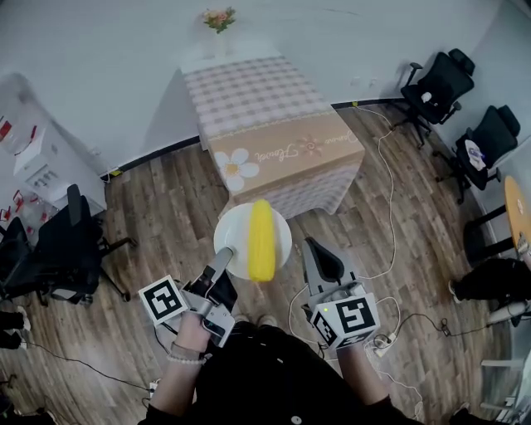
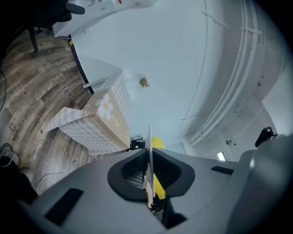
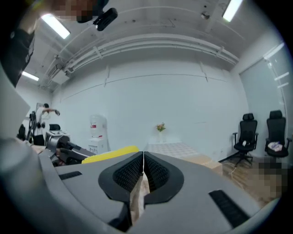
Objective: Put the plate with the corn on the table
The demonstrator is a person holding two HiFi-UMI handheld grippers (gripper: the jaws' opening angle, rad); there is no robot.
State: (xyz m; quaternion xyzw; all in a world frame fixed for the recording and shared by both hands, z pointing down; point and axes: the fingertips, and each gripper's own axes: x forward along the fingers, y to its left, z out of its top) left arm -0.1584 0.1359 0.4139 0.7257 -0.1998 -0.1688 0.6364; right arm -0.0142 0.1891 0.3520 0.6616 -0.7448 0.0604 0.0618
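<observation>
A white plate (image 1: 236, 233) with a yellow corn cob (image 1: 262, 241) lying on it hangs in the air above the wooden floor, short of the table (image 1: 265, 124) with the checked cloth. My left gripper (image 1: 224, 256) is shut on the plate's near left rim. In the left gripper view the plate (image 2: 149, 137) runs edge-on between the jaws, with the corn (image 2: 158, 143) just to its right. My right gripper (image 1: 309, 244) is beside the plate's right side, shut with nothing in it. In the right gripper view its jaws (image 3: 143, 157) meet, and the corn (image 3: 110, 154) shows to the left.
A vase of flowers (image 1: 219, 20) stands at the table's far end by the wall. Black office chairs (image 1: 440, 83) are at the right and another chair (image 1: 70, 241) at the left. Cables (image 1: 390, 207) trail over the floor. A water dispenser (image 3: 97, 132) stands by the wall.
</observation>
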